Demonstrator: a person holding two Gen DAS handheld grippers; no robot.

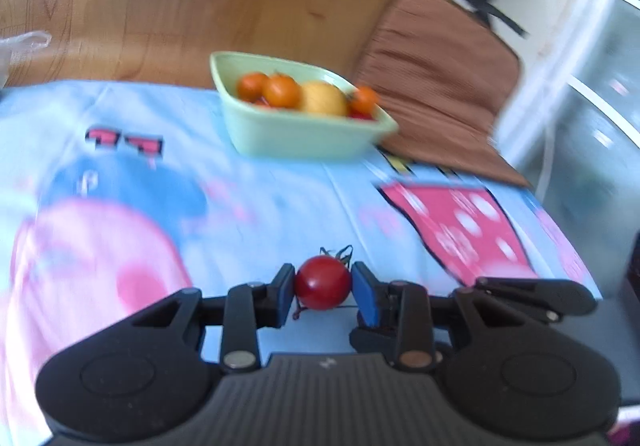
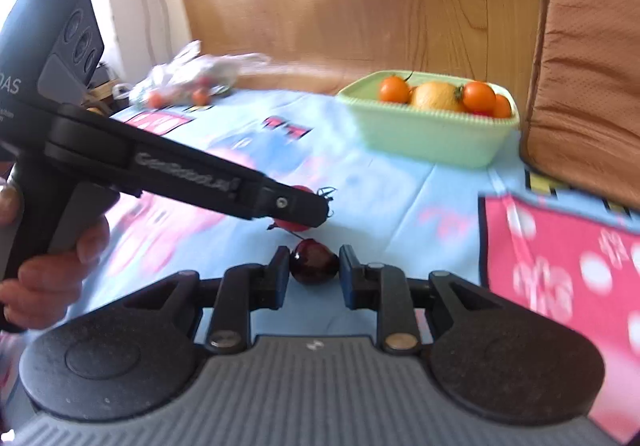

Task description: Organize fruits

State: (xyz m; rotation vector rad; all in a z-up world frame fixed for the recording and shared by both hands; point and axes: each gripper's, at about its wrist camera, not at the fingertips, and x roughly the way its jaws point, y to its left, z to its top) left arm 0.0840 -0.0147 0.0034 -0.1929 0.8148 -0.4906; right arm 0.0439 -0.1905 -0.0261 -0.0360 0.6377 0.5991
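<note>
Two grippers (image 1: pixel 323 288), one bowl (image 1: pixel 296 134)

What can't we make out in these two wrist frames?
- Left wrist view: the green bowl and tablecloth print are motion-blurred, so the fruit under the top layer can't be counted.
- Right wrist view: the red tomato is mostly hidden behind the left gripper.
- Right wrist view: contents of the plastic bag are blurred and small.

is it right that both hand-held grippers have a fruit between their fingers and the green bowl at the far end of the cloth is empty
Not quite. The green bowl is not empty: the right wrist view shows orange cherry tomatoes and a yellow fruit in it. The rest holds: the left hand-held gripper has a red cherry tomato between its fingers, the right hand-held gripper a dark red fruit.
</note>
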